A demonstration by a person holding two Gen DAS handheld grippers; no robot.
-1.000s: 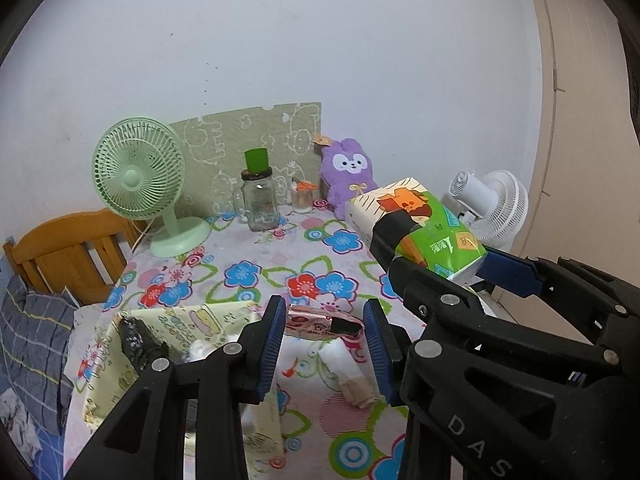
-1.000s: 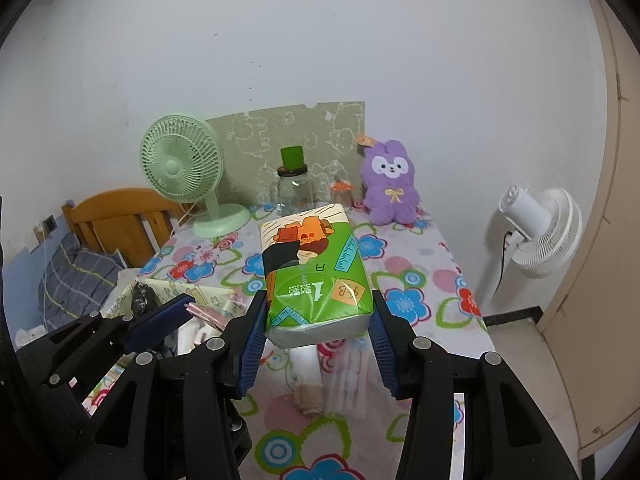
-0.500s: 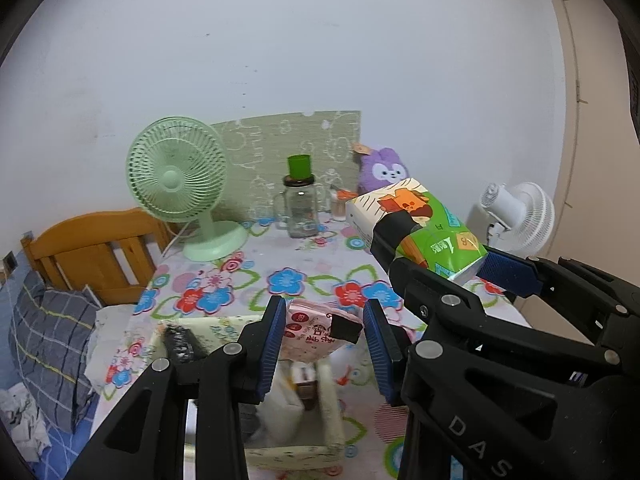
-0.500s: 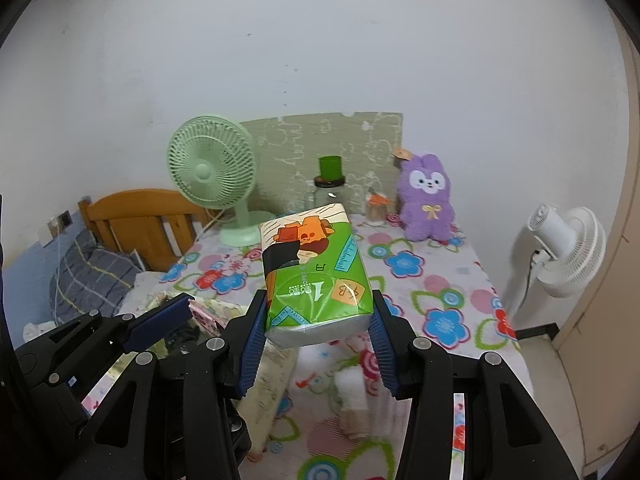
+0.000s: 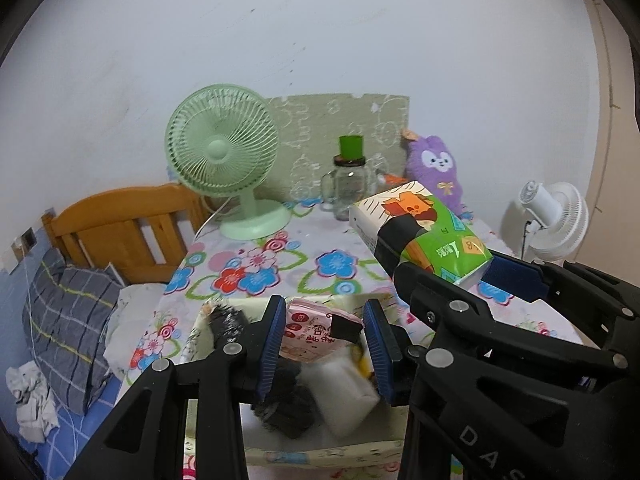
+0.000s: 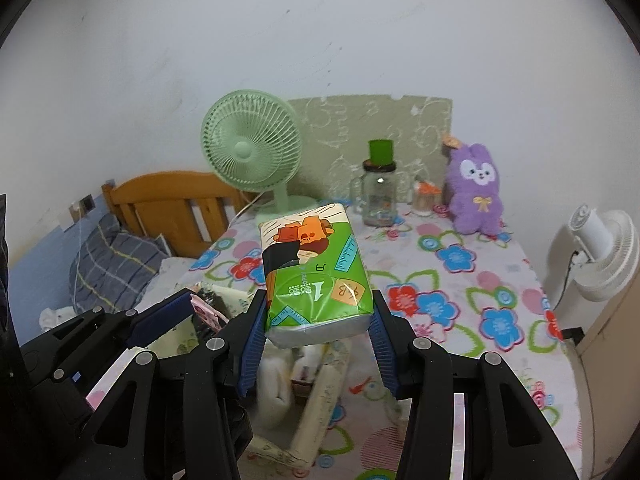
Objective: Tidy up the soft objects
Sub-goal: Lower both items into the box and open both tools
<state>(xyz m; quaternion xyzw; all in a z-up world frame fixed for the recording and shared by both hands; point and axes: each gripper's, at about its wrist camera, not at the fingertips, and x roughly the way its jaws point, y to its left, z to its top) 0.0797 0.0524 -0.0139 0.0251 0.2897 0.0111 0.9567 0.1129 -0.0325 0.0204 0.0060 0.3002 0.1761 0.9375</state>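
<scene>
My left gripper (image 5: 325, 338) is shut on a small pink tissue packet (image 5: 310, 334) and holds it above a cream fabric storage box (image 5: 320, 450). The box holds a white soft bundle (image 5: 346, 394) and a dark fuzzy item (image 5: 286, 408). My right gripper (image 6: 318, 338) is shut on a green tissue pack (image 6: 316, 276), held above the box's right wall (image 6: 316, 404). The green pack also shows in the left wrist view (image 5: 424, 232), to the right of the left gripper. The pink packet shows at the left in the right wrist view (image 6: 206, 314).
On the floral tablecloth (image 6: 448, 280) stand a green desk fan (image 6: 256, 152), a glass jar with a green lid (image 6: 378, 196) and a purple plush rabbit (image 6: 476, 192). A white floor fan (image 6: 600, 244) is off the table's right edge. A wooden bed frame (image 5: 120, 228) and plaid pillow (image 5: 68, 320) lie left.
Both grippers have moved left and back with their packs, from over the loose items on the cloth to over the fabric box. Both stay shut.
</scene>
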